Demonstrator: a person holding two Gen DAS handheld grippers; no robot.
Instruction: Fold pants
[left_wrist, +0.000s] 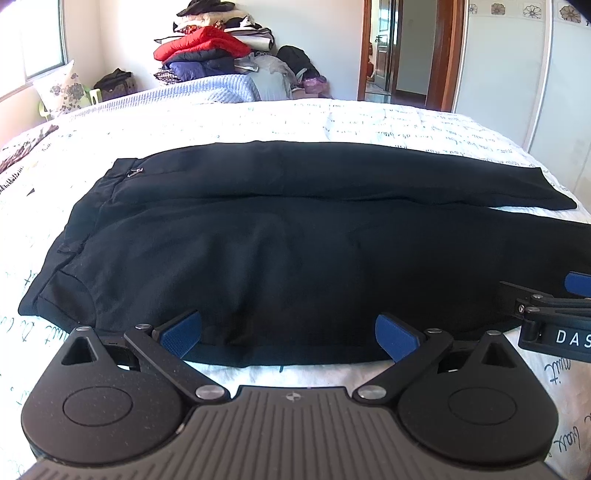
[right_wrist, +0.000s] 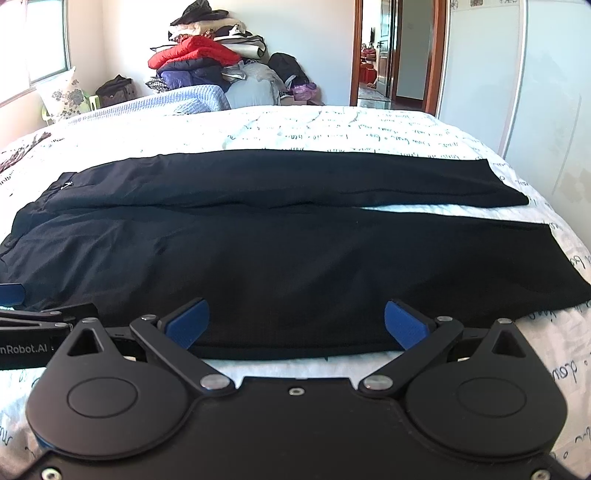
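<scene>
Both grippers spread wide at the near hem of the pants, nothing gripped yet.

Your left gripper and right gripper sit side by side with jaws fully open, straddling the near edge of the black pants. They lie flat on the bed, long axis running left to right across your view, waistband toward your left gripper, leg cuffs toward your right. The fold likely goes away from you, near leg over far leg.
</scene>
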